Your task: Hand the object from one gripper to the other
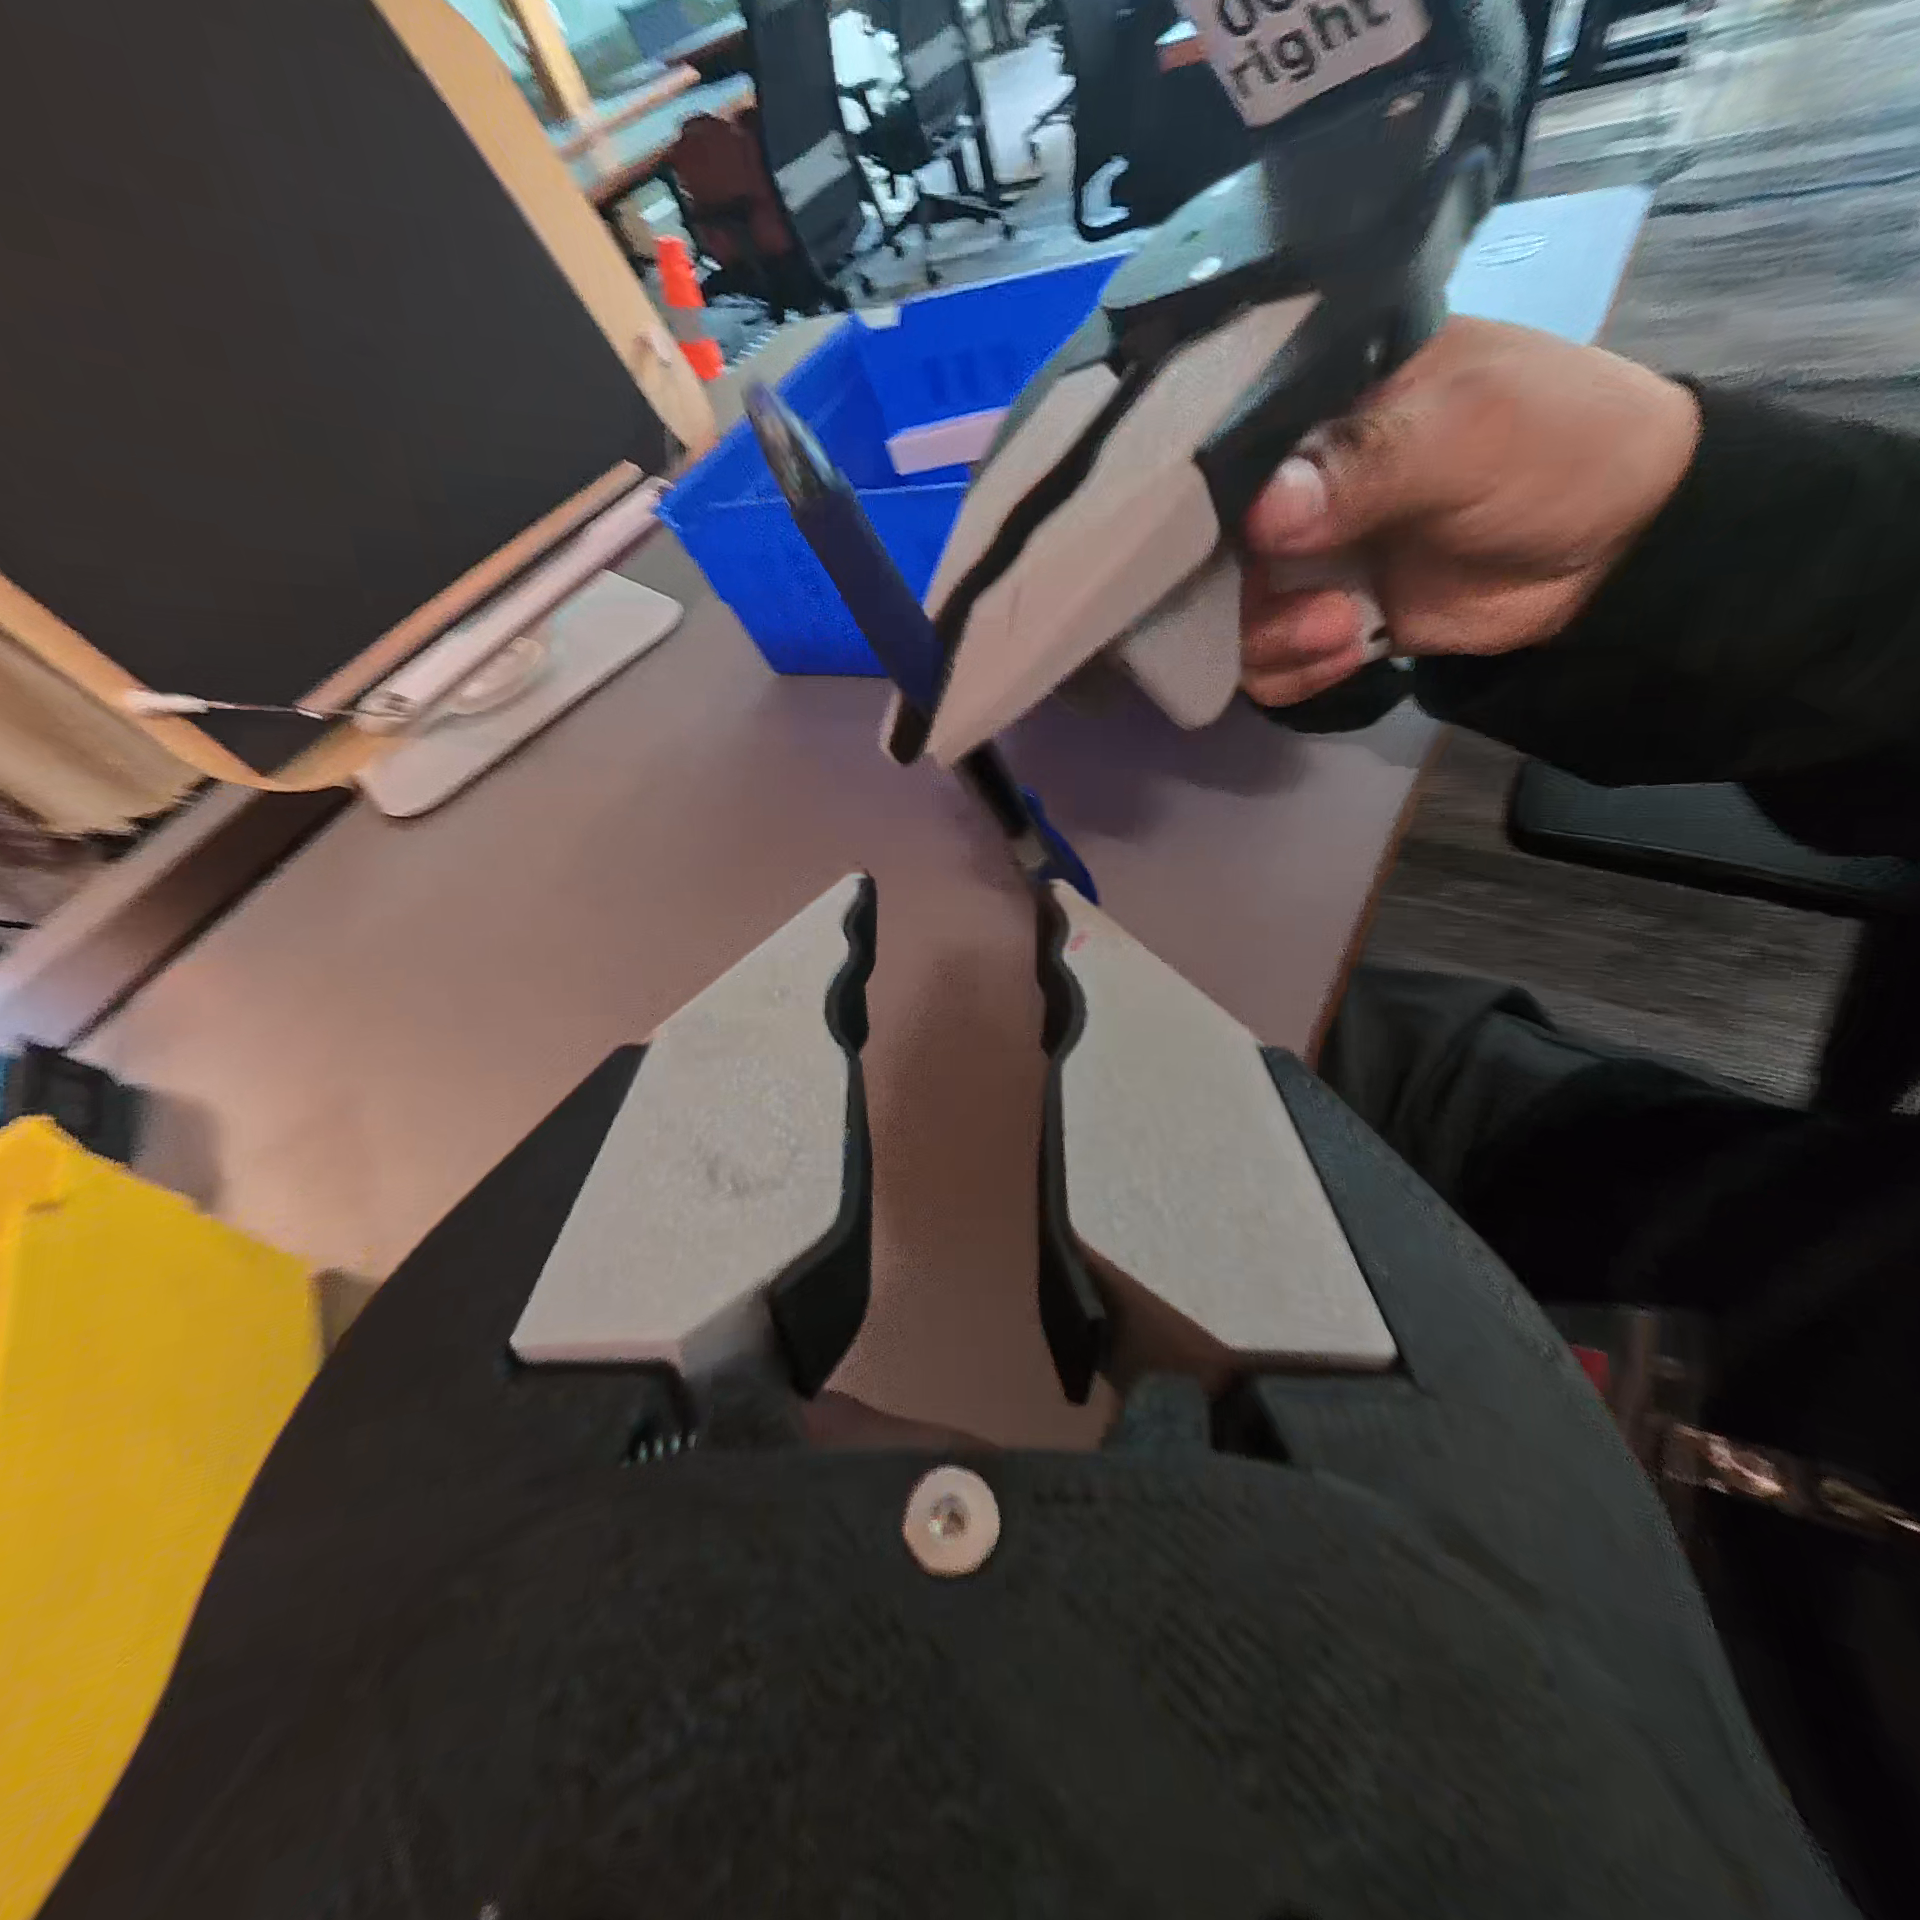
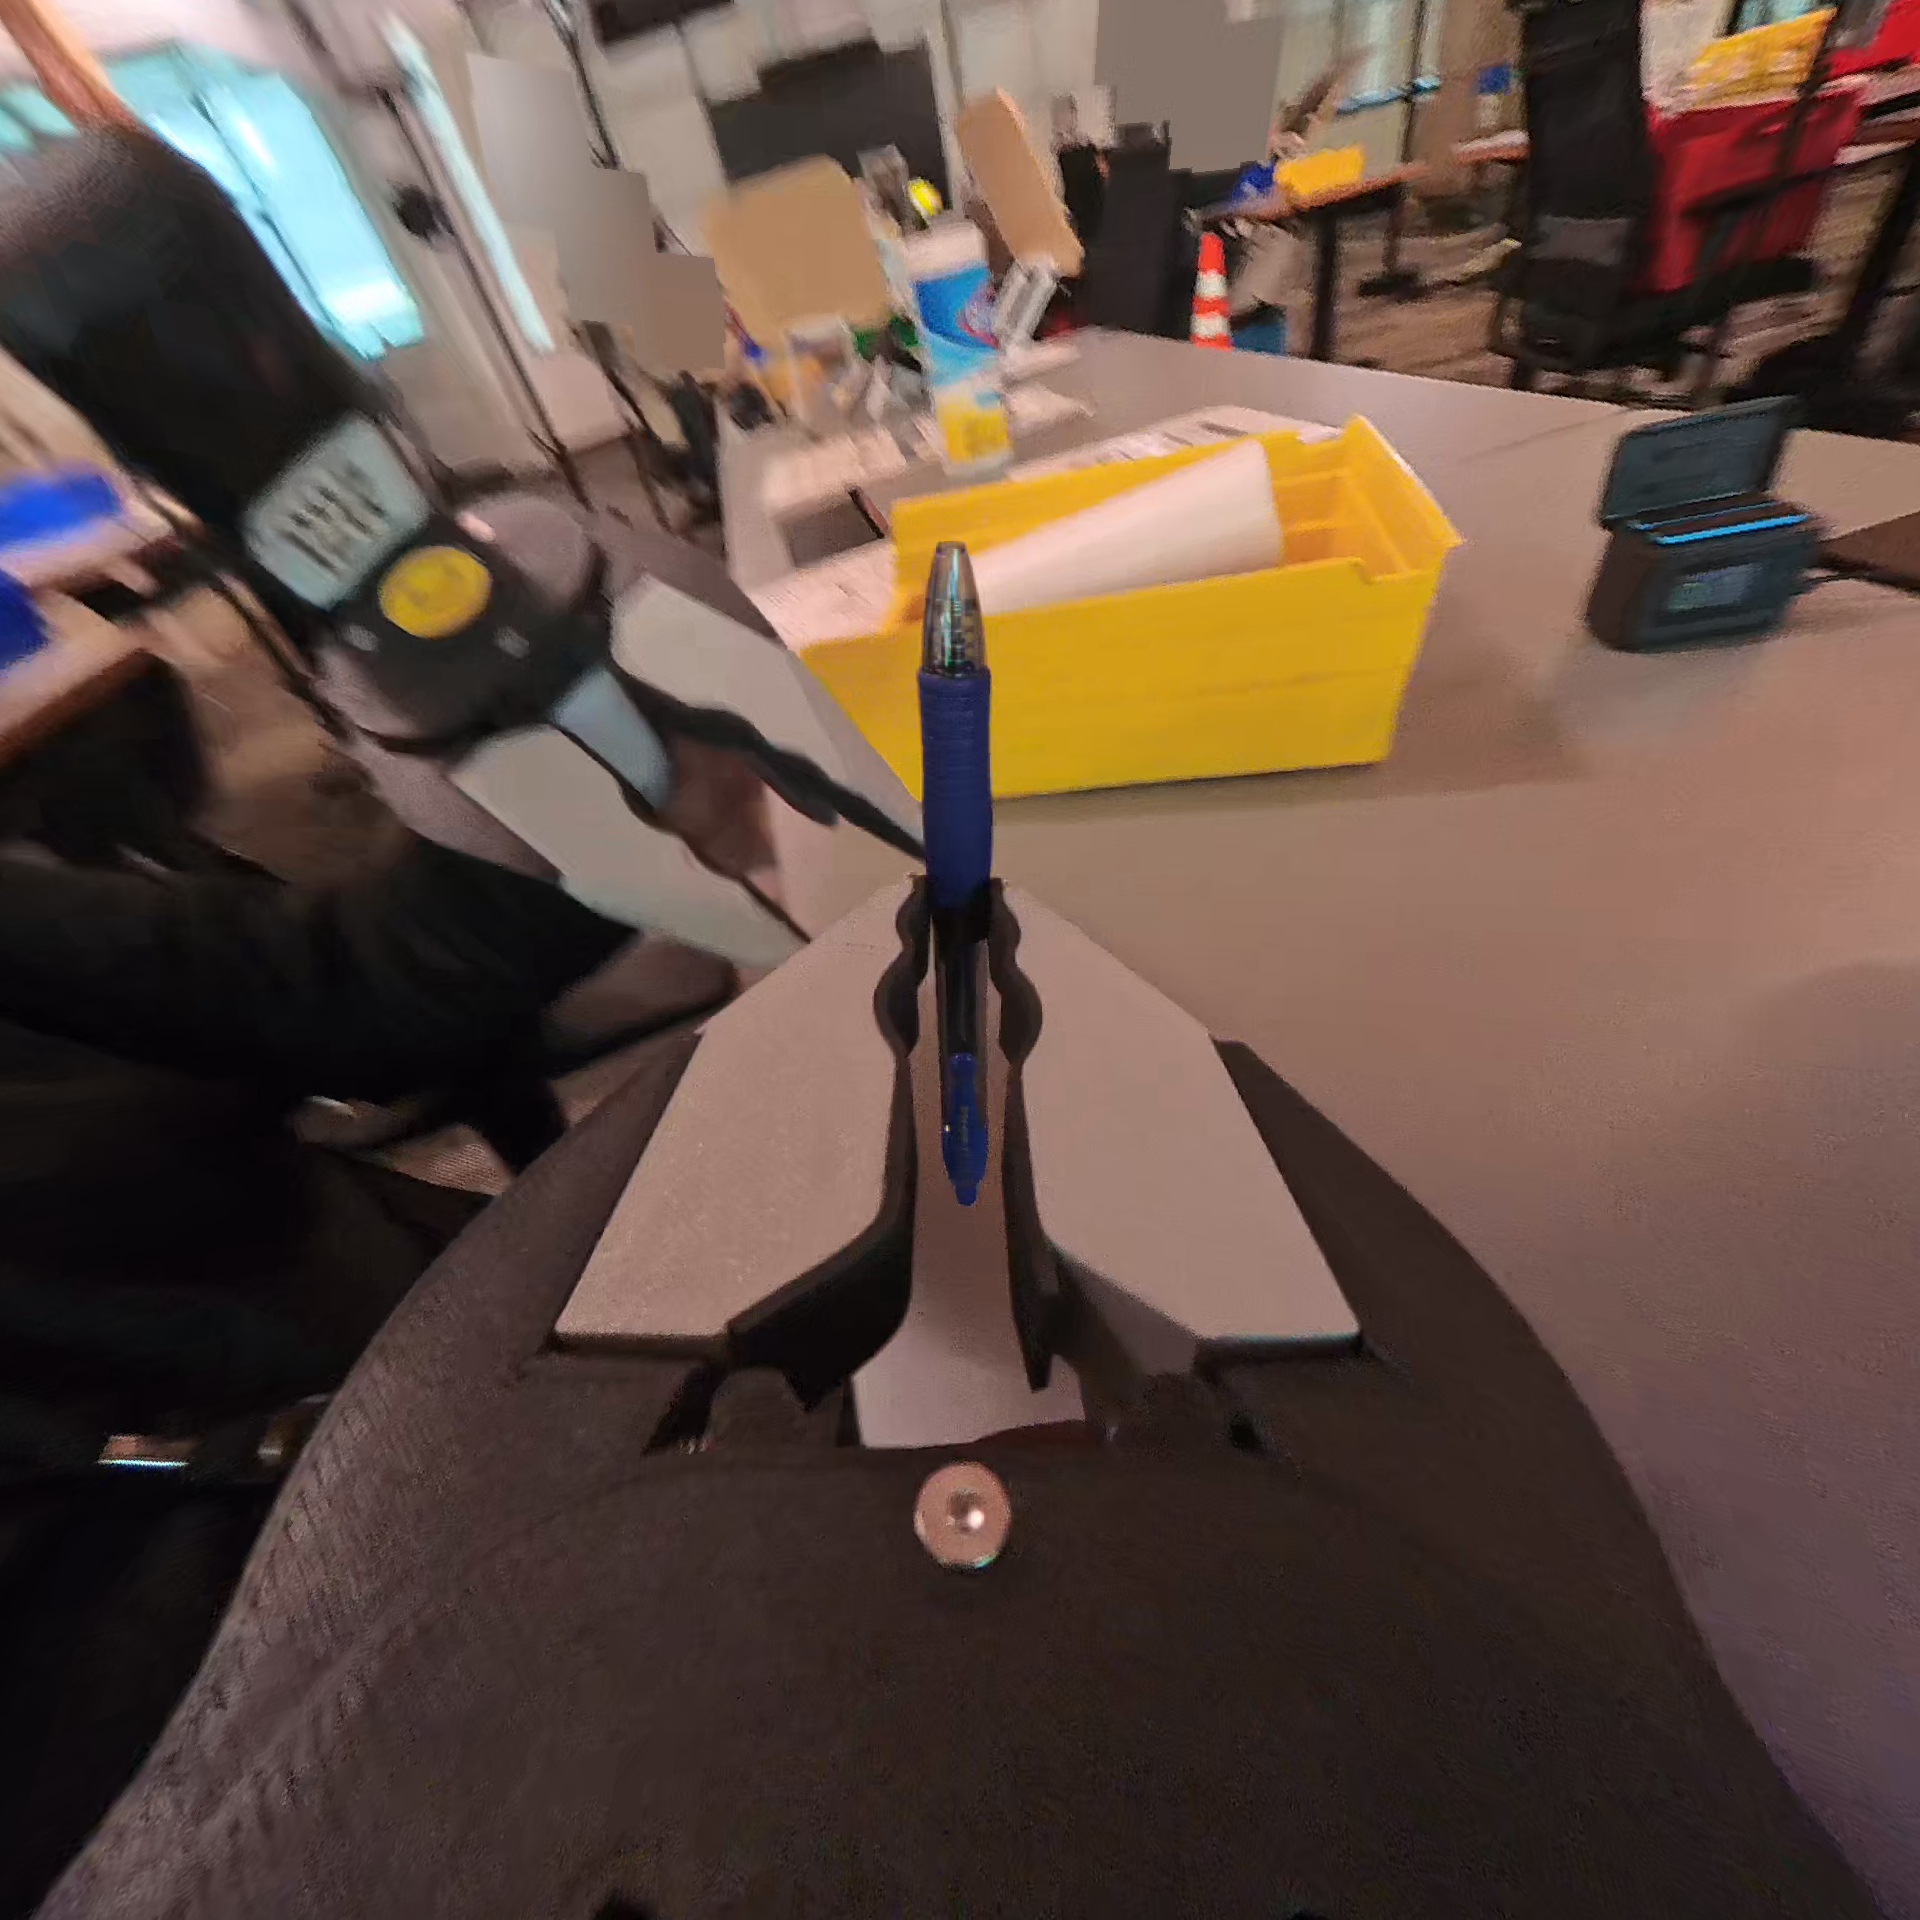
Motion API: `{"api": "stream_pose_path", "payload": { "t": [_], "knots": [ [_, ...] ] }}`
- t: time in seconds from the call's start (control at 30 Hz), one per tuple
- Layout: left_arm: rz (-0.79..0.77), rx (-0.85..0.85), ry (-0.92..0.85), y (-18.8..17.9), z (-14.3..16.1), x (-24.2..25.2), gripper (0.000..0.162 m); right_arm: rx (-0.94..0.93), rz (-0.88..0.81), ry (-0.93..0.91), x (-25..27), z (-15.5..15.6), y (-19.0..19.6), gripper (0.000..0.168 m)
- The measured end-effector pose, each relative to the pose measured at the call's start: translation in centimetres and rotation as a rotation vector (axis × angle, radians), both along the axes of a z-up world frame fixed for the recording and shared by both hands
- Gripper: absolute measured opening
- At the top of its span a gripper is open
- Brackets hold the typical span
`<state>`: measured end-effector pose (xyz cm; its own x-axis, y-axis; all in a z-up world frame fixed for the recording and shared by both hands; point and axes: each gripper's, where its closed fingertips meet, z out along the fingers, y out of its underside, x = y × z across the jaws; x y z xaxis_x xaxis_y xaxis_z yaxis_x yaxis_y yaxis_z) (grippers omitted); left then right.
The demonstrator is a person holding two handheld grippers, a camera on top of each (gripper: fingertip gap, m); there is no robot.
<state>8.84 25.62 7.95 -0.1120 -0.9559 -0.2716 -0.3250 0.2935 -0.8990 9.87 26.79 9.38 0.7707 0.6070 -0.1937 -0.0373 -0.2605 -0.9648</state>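
Between the closed fingers of the right gripper (image 2: 958, 896) the middle of the pen (image 2: 954, 748) is hidden. The left gripper (image 2: 852, 831), to its left, is blurred, and its fingertips sit behind the pen. Left of the left gripper (image 1: 954, 902), the yellow bin (image 1: 125, 1455) is cut by the picture's edge.

Soft indoor light, wide-angle views with motion blur.
Backgrounds smear and edges bend; the pen (image 2: 954, 748) stays sharp, while the yellow bin (image 2: 1195, 675) casts a faint shadow.
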Motion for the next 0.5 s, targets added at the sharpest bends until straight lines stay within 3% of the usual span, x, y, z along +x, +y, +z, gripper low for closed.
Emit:
{"api": "stream_pose_path", "payload": {
  "t": [0.17,0.27,0.33,0.5],
  "knots": [
    [-0.110,-0.192,0.022,-1.9,-0.8,0.6,0.032,0.014,0.149,0.189,-1.7,2.0,-1.3,0.008],
    [-0.192,-0.272,0.037,-3.6,-1.2,0.8,0.028,0.022,0.155,0.176,-2.3,2.1,-1.4,0.008],
    [-0.184,-0.270,0.054,-3.5,-1.9,1.1,0.014,0.026,0.160,0.164,-2.5,2.1,-1.6,0.008],
    [-0.219,-0.421,0.098,-3.6,-1.8,0.8,0.009,0.024,0.116,0.071,-1.6,1.8,-1.7,0.010]
  ]
}}
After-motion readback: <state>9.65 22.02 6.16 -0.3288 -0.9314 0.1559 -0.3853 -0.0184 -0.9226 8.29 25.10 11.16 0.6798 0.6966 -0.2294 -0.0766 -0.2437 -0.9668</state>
